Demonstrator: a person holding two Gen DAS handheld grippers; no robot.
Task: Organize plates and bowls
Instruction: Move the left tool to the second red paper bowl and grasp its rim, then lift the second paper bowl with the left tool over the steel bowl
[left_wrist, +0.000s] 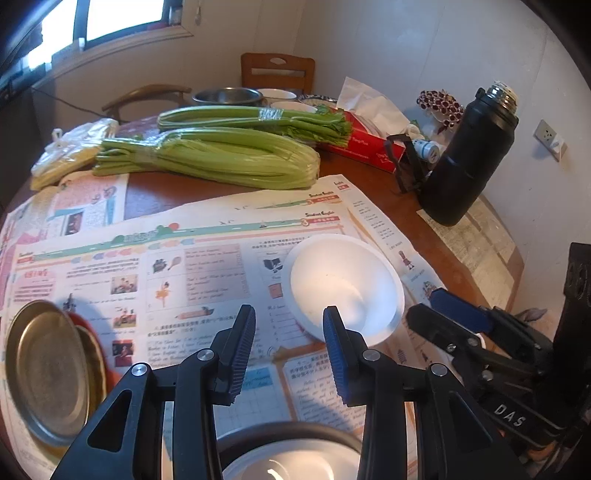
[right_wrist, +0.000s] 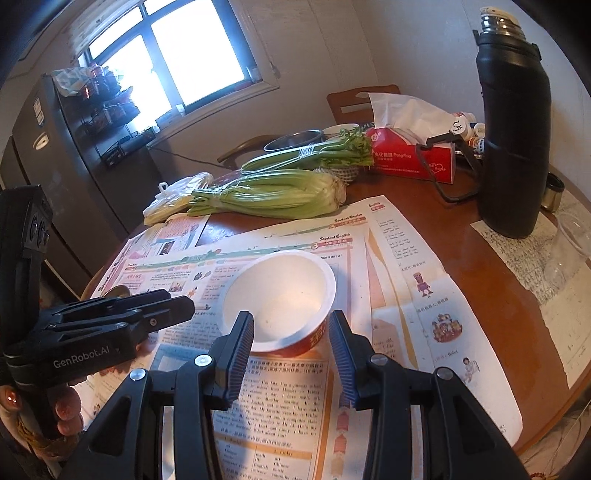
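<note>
Honestly, both your hand-held grippers, left (left_wrist: 289, 317) and right (right_wrist: 291, 323), sit apart and empty; that light white bowl (right_wrist: 279, 301) mid-frame could skid on the newspaper (right_wrist: 295, 417).

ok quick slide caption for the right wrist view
Right gripper poised empty over a white bowl on newspaper.
</note>
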